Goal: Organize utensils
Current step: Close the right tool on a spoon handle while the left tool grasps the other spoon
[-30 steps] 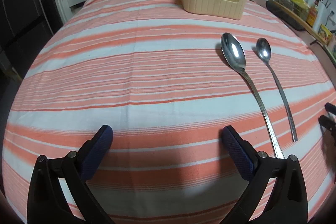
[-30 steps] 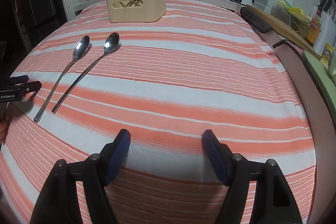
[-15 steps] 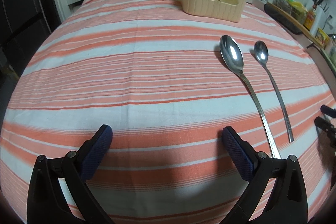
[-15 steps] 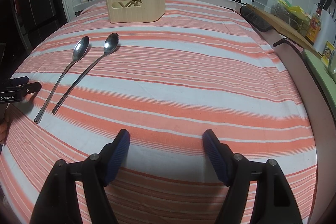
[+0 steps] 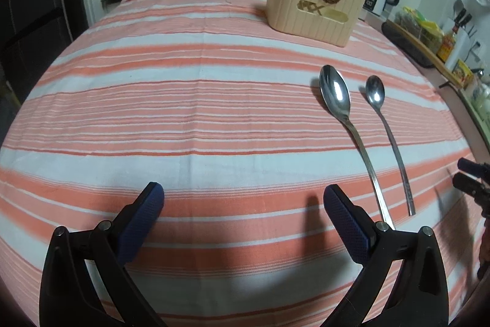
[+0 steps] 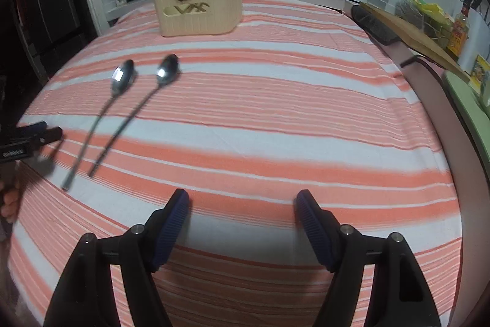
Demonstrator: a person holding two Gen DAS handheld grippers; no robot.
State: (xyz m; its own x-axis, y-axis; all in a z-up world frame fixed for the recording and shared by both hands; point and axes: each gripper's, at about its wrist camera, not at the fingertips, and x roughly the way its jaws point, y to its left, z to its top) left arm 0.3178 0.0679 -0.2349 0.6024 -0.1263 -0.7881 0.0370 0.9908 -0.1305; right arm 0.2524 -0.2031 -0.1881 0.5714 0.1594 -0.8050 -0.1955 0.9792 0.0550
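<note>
Two spoons, the larger spoon (image 5: 335, 92) and the smaller spoon (image 5: 375, 91), lie side by side on the striped tablecloth (image 5: 183, 100), well short of the beige utensil holder (image 5: 312, 11). Both the left gripper (image 5: 243, 204) and the right gripper (image 6: 242, 209) hang empty, jaws apart. Best to pinch one handle squarely, clear of its neighbour.

Both wrist cameras look steeply down from the near edge of the orange-and-white striped tablecloth (image 5: 183, 118), facing its far edge. Both views share two long-handled steel spoons (image 5: 352, 127) and the cream ribbed plastic utensil holder (image 6: 199, 8).
</note>
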